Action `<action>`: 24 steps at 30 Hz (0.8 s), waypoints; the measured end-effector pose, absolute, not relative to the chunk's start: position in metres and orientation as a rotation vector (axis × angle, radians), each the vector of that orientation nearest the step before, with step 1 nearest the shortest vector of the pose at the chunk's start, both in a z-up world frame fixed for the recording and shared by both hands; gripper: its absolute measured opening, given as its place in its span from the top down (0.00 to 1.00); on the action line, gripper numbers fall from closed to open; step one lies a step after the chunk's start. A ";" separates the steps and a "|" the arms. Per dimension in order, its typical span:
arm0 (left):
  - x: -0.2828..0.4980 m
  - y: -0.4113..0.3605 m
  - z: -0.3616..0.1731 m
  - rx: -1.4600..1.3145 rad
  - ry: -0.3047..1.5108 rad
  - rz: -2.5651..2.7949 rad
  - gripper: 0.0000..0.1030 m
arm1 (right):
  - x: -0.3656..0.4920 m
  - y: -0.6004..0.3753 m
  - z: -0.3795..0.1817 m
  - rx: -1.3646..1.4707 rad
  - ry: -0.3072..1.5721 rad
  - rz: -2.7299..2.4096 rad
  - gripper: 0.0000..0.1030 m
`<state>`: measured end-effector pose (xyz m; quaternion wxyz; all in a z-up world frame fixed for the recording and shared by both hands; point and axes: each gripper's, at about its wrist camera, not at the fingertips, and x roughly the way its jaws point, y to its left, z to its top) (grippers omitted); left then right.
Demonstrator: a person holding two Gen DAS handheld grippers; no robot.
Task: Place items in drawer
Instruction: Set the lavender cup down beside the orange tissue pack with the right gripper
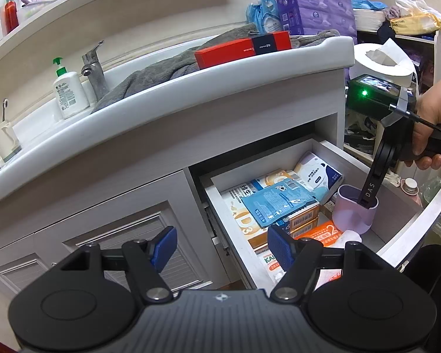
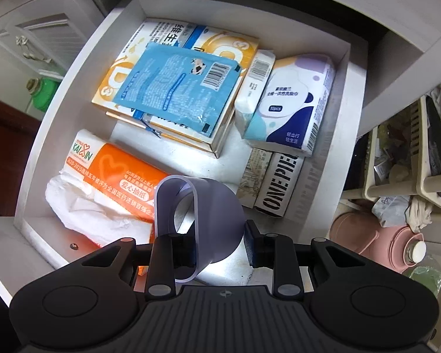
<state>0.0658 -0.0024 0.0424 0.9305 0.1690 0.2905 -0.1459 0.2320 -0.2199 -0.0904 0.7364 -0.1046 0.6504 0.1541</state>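
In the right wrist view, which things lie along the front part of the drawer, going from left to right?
Orange tissue pack → lilac cup, with the right gripper around its wall → black-and-white ONE PIECE box.

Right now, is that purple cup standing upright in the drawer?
Upright: the purple cup stands mouth-up inside the drawer, the right tongs gripping its rim.
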 end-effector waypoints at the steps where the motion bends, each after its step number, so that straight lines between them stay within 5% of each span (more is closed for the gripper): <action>1: 0.066 -0.003 0.043 0.346 0.595 -0.300 0.20 | 0.232 -0.220 -0.091 -0.236 1.429 0.336 0.71; 24: 0.069 -0.008 0.040 0.346 0.600 -0.298 0.20 | 0.252 -0.203 -0.098 -0.365 1.452 0.346 0.74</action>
